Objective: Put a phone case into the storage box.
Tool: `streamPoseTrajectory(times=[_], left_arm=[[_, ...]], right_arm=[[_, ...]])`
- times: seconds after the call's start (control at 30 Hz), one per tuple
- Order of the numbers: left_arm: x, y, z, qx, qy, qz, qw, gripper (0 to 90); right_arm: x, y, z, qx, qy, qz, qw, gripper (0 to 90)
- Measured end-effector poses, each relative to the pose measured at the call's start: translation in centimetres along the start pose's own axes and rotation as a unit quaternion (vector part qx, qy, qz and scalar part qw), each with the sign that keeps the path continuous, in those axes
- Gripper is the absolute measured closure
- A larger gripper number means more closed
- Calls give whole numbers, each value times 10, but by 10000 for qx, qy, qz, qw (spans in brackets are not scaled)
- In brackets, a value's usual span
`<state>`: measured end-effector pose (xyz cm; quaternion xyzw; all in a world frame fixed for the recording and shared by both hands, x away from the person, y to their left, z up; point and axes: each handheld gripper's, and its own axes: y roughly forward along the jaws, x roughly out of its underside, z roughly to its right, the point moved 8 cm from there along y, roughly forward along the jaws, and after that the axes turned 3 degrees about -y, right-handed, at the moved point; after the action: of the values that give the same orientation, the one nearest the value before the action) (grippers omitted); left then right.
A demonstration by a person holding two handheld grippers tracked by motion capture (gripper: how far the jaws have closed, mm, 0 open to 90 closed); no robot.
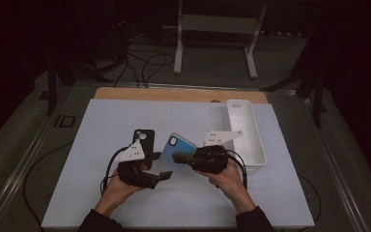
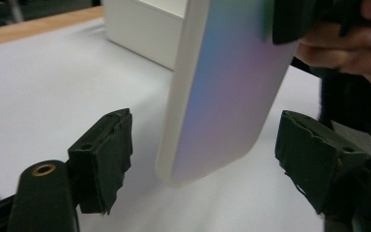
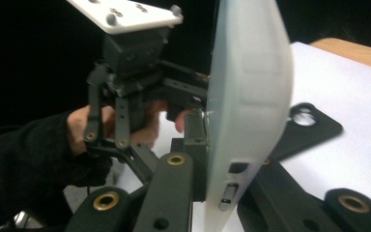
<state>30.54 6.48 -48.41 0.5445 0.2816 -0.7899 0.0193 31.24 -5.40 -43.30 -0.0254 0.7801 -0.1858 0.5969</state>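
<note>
Jaws of the left gripper (image 1: 166,175) are seen spread apart, both pads clear of the iridescent phone case (image 1: 178,149); the case's lower end hangs between them, untouched on either side. In the left gripper view the gap is plain: one pad stands off to each side of the case (image 2: 227,92), with white table cover (image 2: 43,92) visible between pad and case edge.

Jaws of the right gripper (image 1: 179,157) are clenched on the case, gripped across its thin edge. From the right gripper view the case (image 3: 246,96) is met edge-on, pale rim with side-button cutouts rising straight up from between the jaws.

Noted from the high view, not from the gripper views: the camera cutout sits at the case's far end, away from the person; the long axis runs from the left jaws up and away, tilted slightly rightward. The case is held off the table.

A black phone case (image 1: 143,140) lies flat just beyond the left gripper; in the right gripper view it (image 3: 309,128) is seen behind the held case, to the right of the jaws. A white tray (image 1: 258,145) stands to the right, beyond the right hand (image 1: 228,178); its wall (image 2: 140,29) is seen behind the case in the left gripper view.
</note>
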Motion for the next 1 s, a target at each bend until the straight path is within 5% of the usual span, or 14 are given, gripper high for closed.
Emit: streamPoseTrajectory(times=[0.3, 0.43, 0.67, 0.83, 1.0], left_arm=[[5, 5, 10, 442, 130, -131, 9989, 361], [6, 7, 14, 554, 178, -189, 9981, 535], [12, 12, 17, 709, 254, -346, 9966, 687], [13, 15, 17, 648, 274, -411, 9967, 845], [13, 16, 16, 506, 255, -381, 9977, 853]], right_arm=[[2, 4, -8, -497, -145, -191, 9985, 865], [3, 6, -7, -557, -179, -252, 9980, 865], [4, 5, 0, -473, -185, -304, 9982, 804], [3, 7, 5, -165, -198, -343, 9991, 588], [3, 11, 6, 47, -208, -352, 9992, 506]])
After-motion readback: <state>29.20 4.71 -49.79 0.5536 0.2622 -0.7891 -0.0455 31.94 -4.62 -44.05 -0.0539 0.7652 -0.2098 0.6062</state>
